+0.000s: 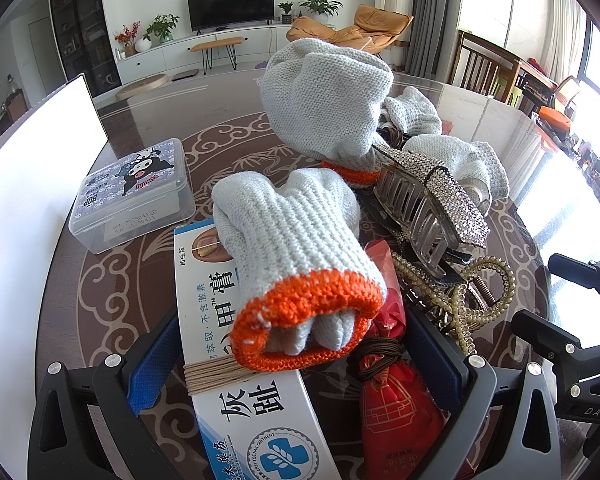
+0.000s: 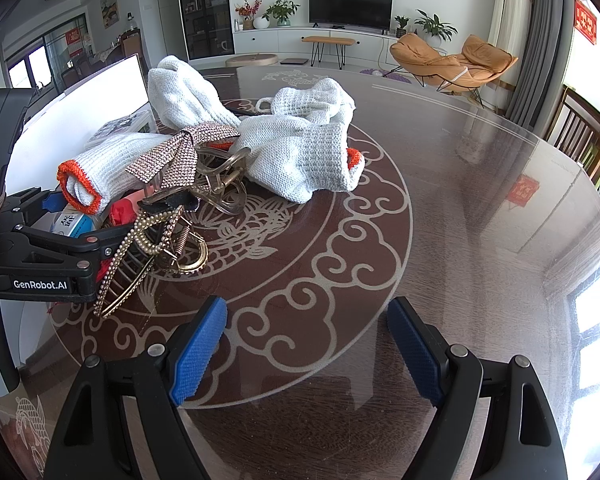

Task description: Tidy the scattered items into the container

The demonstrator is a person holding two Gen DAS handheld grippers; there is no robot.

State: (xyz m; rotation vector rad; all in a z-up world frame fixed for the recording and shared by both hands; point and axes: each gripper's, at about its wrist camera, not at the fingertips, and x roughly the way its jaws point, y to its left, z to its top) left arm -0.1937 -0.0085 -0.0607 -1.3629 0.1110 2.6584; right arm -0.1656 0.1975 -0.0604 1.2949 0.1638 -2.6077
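On the round table (image 2: 460, 184): dark wood under glass, pale cloud and fish pattern, heap of loose items near the middle.
White container wall (image 1: 40, 152): upright at the far left of the left wrist view, just beyond the plastic box; seen again in the right wrist view (image 2: 104, 92) behind the heap.
Far glove (image 1: 324, 96): grey knit, bunched high at the back of the heap, orange cuff tucked under it.
Second glove (image 2: 304, 156): spread on the glass on the heap's right side, orange cuff edge showing.
Near glove (image 1: 296, 248): grey knit with orange cuff opening toward the camera, lying across the ointment box, between the left fingers.
Ointment box (image 1: 256, 412): white and blue, Chinese print, tan cord wound round it, lying lengthwise between the left fingers.
Plastic box (image 1: 134, 194): clear, lid closed, cartoon label, alone on the table left of the heap.
Red pouch (image 1: 396, 404): tied at the neck with brown cord, beside the ointment box, near the right-hand finger of the left gripper.
Rhinestone hair claw (image 1: 432, 208): clear teeth, resting on the heap against the far glove.
Pearl hair clip (image 2: 148, 248): gold frame, spring visible, at the heap's near edge, touching the table.
Left gripper (image 1: 300, 364): fingers wide apart, flanking ointment box, near glove and pouch; clamped on nothing.
Right gripper (image 2: 306, 348): fingers spread wide over bare glass, apart from the heap, holding nothing.
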